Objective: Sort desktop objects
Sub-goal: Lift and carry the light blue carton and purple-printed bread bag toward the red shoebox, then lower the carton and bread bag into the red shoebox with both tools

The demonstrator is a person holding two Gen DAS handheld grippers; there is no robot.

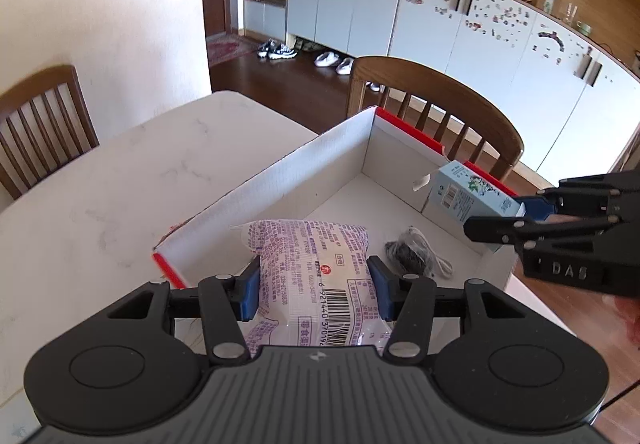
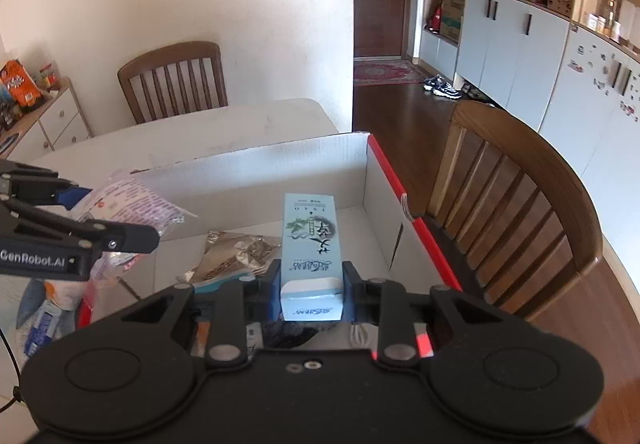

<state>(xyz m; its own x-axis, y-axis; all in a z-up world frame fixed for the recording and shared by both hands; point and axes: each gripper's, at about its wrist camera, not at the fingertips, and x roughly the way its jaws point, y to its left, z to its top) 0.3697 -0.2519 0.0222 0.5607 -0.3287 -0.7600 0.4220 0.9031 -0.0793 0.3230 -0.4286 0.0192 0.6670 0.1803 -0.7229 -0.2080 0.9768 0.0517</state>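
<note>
left gripper (image 1: 314, 286) pinching snack packet (image 1: 316, 272) | right gripper (image 2: 310, 294) pinching blue carton (image 2: 310, 244) | over box (image 1: 280, 172)

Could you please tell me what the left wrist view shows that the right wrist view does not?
Only the left wrist view shows the white cable coiled on the box floor and white slippers. Only the right wrist view shows a foil packet in the box. Both show the left gripper clamping the snack bag, the right gripper clamping the blue carton, and the cardboard box.
</note>
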